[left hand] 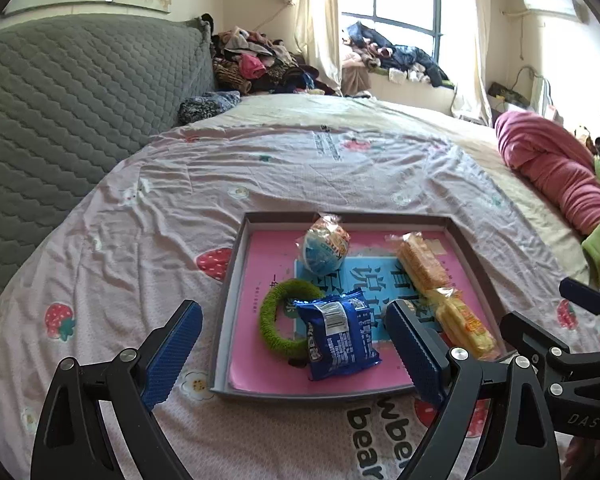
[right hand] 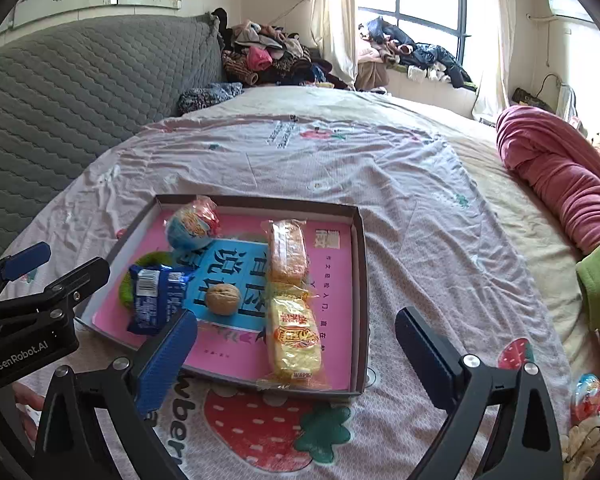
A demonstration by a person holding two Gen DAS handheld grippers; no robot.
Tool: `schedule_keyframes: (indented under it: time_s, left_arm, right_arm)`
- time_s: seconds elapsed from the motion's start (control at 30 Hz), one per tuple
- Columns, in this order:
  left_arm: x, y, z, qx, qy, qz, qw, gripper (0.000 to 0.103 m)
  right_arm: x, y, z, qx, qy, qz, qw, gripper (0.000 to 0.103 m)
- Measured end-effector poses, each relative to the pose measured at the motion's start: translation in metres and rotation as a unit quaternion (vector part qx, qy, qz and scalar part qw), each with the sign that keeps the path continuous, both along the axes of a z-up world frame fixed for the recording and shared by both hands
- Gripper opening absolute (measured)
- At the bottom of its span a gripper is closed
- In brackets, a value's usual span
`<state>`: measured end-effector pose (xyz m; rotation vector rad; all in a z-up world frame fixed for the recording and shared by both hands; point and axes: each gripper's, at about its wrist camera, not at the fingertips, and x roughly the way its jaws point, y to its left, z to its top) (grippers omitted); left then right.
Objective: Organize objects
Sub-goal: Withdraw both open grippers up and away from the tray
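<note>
Left gripper [left hand: 294,354] jaws apart over tray [left hand: 236,276], right gripper [right hand: 296,350] jaws apart, blue packet [left hand: 340,340], walnut [right hand: 222,299], yellow snack [right hand: 294,342] near right

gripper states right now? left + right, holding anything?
Left gripper: open, holding nothing, above the tray.
Right gripper: open, holding nothing, also above the tray.

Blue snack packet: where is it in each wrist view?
Left wrist: blue snack packet sits low centre, between the jaws, overlapping the green ring.
Right wrist: packet is lower left, behind the left pad.
Shared landmark: the tray with its pink book.
</note>
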<state>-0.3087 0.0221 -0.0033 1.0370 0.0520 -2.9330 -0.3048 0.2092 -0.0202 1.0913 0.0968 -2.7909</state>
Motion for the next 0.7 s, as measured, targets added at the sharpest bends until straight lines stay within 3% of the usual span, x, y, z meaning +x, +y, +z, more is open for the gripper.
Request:
schedule_keyframes:
  time_s: [0.7]
  left_arm:
    - [0.034, 0.000, 0.036, -0.002, -0.002, 0.010, 0.9999, 0.094]
  right_arm:
    - [0.030, 0.001, 0.045, -0.009, 0.010, -0.004, 1.000, 0.102]
